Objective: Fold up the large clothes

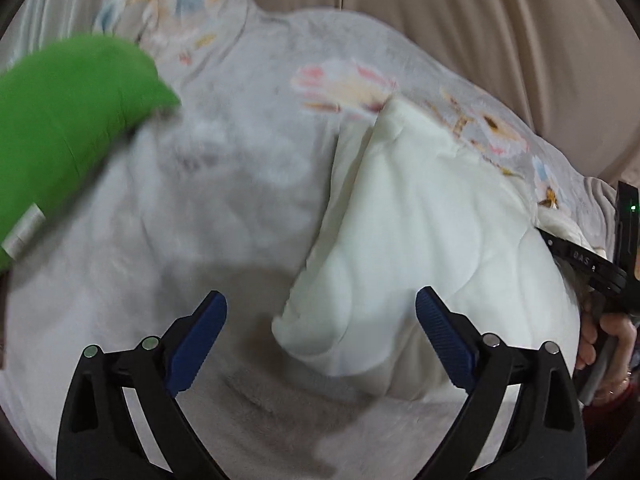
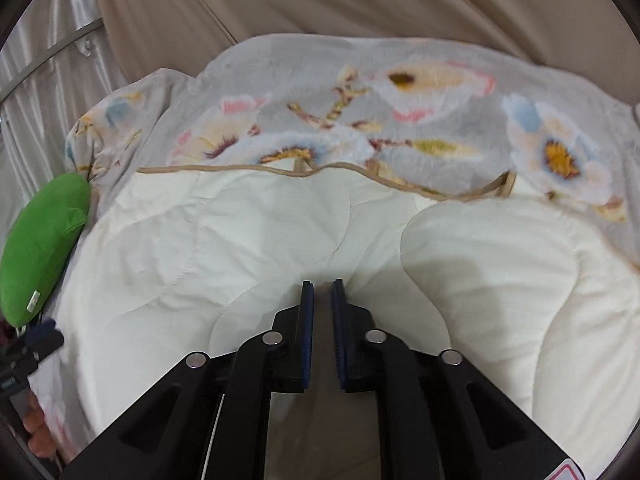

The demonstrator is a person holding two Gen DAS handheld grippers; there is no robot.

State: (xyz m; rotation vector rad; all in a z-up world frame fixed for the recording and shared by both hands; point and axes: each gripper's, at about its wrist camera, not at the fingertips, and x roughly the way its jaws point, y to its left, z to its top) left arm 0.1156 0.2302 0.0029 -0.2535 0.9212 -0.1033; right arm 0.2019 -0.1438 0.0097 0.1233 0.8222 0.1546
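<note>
A white quilted comforter (image 1: 420,220) (image 2: 260,232) lies on a grey fleece blanket (image 1: 240,120) (image 2: 360,120) printed with flowers. In the left wrist view a folded corner of the white quilt points toward my left gripper (image 1: 320,296), which hovers over it, open wide, with nothing between its blue pads. My right gripper (image 2: 322,283) hangs low over the white quilt with its pads nearly together, and I see no cloth pinched between them. A tan piped edge (image 2: 280,170) marks where quilt meets blanket.
A green cushion (image 1: 68,112) (image 2: 40,240) rests at the left edge of the bedding. Beige upholstery (image 1: 480,20) (image 2: 360,0) rises behind. A hand (image 1: 604,336) holds the other black gripper at the right border. Pale curtain (image 2: 40,80) hangs far left.
</note>
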